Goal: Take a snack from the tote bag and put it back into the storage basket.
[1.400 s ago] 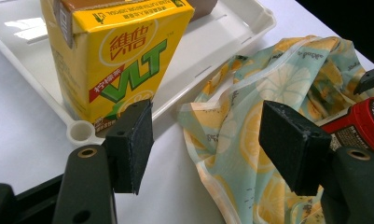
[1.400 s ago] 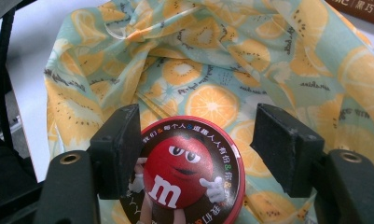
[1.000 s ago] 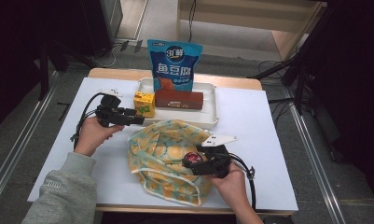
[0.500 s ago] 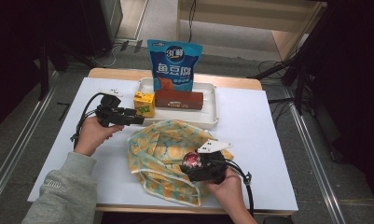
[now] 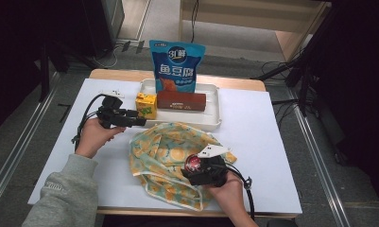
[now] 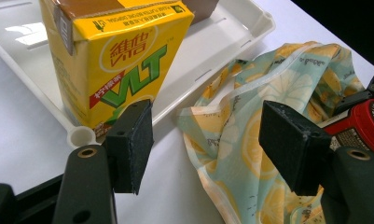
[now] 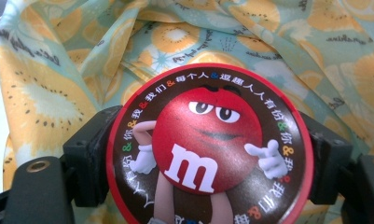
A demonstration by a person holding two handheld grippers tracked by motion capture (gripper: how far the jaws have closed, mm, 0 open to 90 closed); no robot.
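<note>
Candy tin (image 7: 208, 149), carried leftward, right claw (image 5: 193, 166) clamped

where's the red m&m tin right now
The red M&M tin is clamped in the right tongs, over the lemon-print cloth bag at the table's near edge in the high view, in front of the white tray.

The left gripper (image 5: 139, 122) and right gripper (image 5: 191, 172) are black with black cables; square foam pads face their fingers (image 6: 131, 140), brass-ringed screw holes sit below, the right carries a grey three-cornered plate, and the person's left sleeve (image 5: 64, 198) is grey
</note>
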